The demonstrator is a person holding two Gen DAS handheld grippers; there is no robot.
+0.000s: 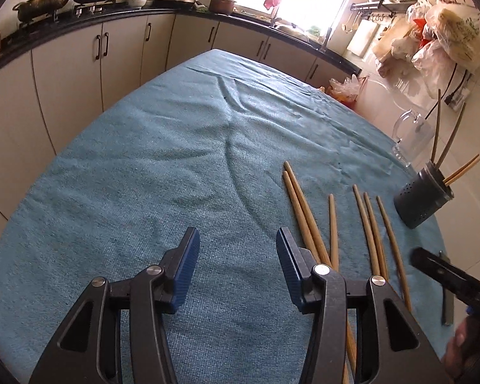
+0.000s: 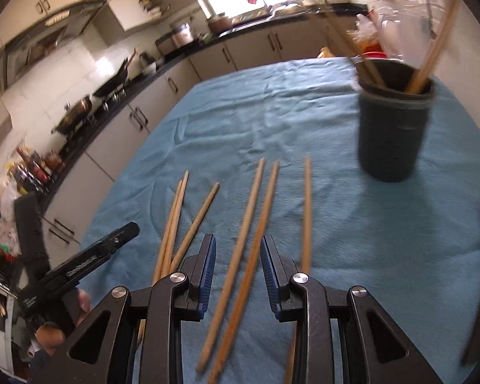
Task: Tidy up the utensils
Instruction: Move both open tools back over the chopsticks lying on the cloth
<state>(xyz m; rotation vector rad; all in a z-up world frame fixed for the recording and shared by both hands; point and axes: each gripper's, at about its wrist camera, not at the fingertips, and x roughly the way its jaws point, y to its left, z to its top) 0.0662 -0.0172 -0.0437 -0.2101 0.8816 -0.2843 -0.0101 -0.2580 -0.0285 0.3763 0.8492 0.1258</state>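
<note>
Right now I have both grippers low over the table [image 1: 144, 160], which is covered by a teal towel [image 2: 384, 224]. My left gripper [image 1: 237, 240] has its jaws apart with nothing between them but bare towel; its right finger [image 1: 291, 265] sits just beside the near ends of the leftmost wooden chopsticks [image 1: 304, 211], and I cannot tell whether it touches them. Six chopsticks lie loose on the towel in a rough fan, their far tips pointing away from me. My right gripper [image 2: 236, 256] has its jaws partly open, straddling a pair of chopsticks [image 2: 249, 224] that run side by side through the gap; the pads stand clear of them, so nothing is held. Another single chopstick [image 2: 307, 208] lies just outside the right finger of that gripper. The dark perforated utensil holder [image 1: 422, 195] stands upright near the table's right edge, beyond the loose chopsticks, with a few chopsticks and darker sticks leaning in it. A clear glass mug [image 1: 411, 137] stands just behind the holder. The right wrist view is blurred, so finer detail there is hard to read.
</note>
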